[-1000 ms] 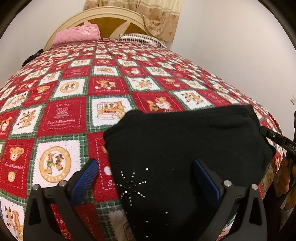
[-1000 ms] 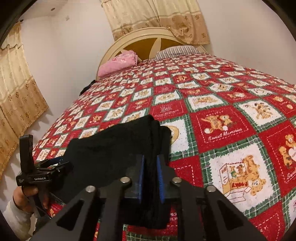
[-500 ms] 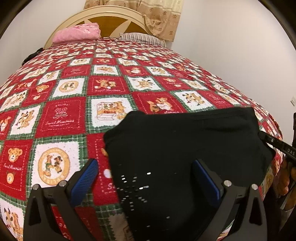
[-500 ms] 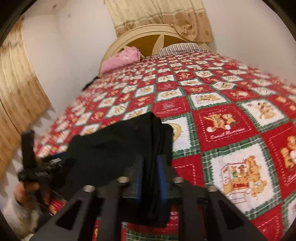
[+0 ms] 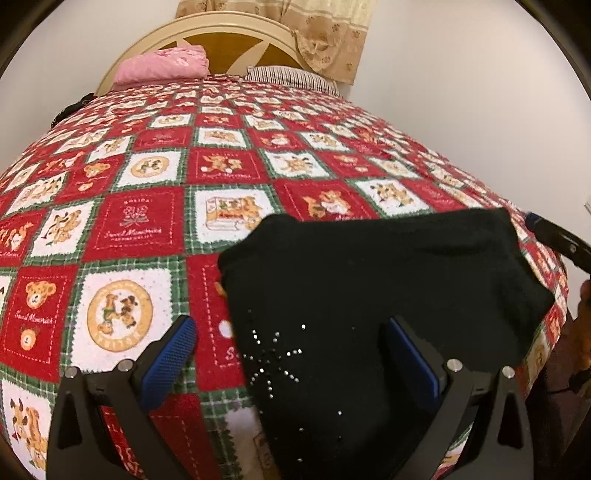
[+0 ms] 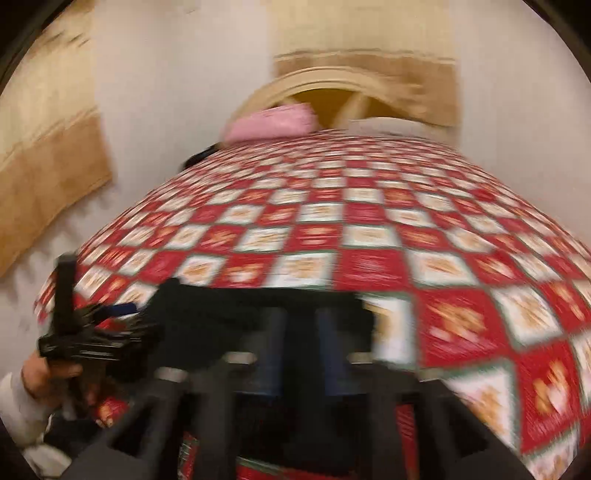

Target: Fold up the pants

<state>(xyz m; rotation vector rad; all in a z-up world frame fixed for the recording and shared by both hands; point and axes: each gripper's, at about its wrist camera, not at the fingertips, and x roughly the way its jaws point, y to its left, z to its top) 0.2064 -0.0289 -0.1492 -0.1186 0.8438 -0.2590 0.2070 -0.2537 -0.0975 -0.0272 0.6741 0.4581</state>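
both tongs first: left gripper (image 5: 291,360), black frame with blue ribbed pads, is spread wide and released, hovering over the near edge of the folded black knit pants (image 5: 388,288) with nothing pinched. right gripper (image 6: 301,350) is mid-release, its jaws opening. the right wrist view is smeared with motion blur, but a gap shows between the pads and dark cloth sits in front of them, so it looks like it's letting the fabric go rather than clamping it.

pants are lying as a compact dark bundle at the near edge of the red, white and green teddy-bear patchwork bedspread (image 5: 140,229), little rhinestone starburst facing up near the left gripper. pink pillow (image 5: 162,68) and the cream headboard (image 5: 229,33) are way off at the far end.

my read: this is the tail end of a fold, the drop-off part. next move probably just needs the right one to clear the cloth without dragging a layer along, then maybe a pat to flatten or one more fold if it's meant to be smaller.
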